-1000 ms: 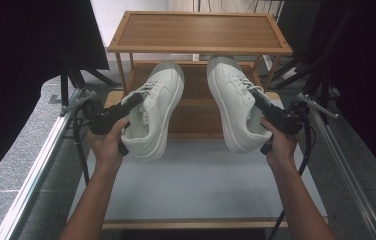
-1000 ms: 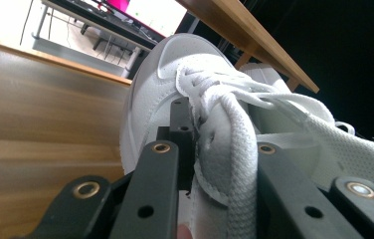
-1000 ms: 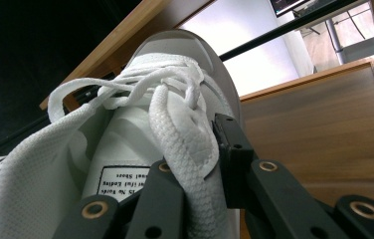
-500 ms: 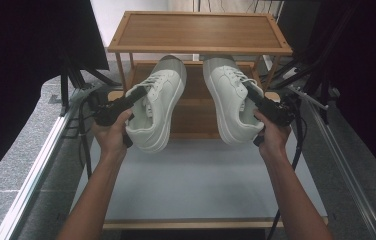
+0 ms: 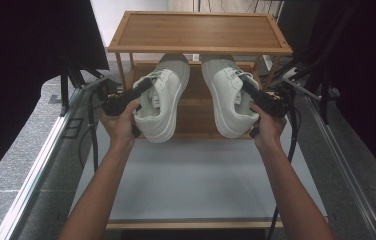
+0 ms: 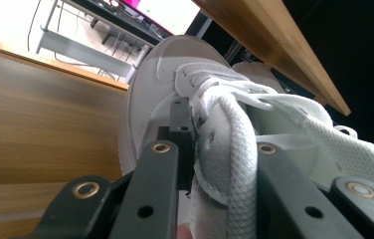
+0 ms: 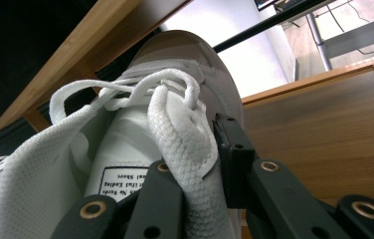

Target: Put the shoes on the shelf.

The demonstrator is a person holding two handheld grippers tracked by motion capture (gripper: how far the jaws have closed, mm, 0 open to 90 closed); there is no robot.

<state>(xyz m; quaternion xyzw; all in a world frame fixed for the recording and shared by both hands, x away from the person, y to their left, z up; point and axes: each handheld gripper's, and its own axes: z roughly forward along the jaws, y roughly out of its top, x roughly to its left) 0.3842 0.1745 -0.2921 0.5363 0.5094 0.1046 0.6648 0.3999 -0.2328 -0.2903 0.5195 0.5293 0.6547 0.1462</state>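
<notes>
In the high view my left gripper [image 5: 138, 92], left of frame centre, is clamped on the collar of the left white sneaker [image 5: 163, 102], and my right gripper [image 5: 250, 90], right of centre, is clenched on the collar of the right white sneaker [image 5: 228, 97]. Both shoes hang side by side, toes pointing up the frame and tucked under the top board of the wooden shoe rack [image 5: 198, 30], heels out over the rack's lower shelf near the grey tabletop [image 5: 196, 175]. In the left gripper view my jaws pinch the padded edge beside a thick lace [image 6: 242, 149]. In the right gripper view my jaws grip the mesh collar [image 7: 180, 134], with a printed label [image 7: 120, 181] at lower centre.
</notes>
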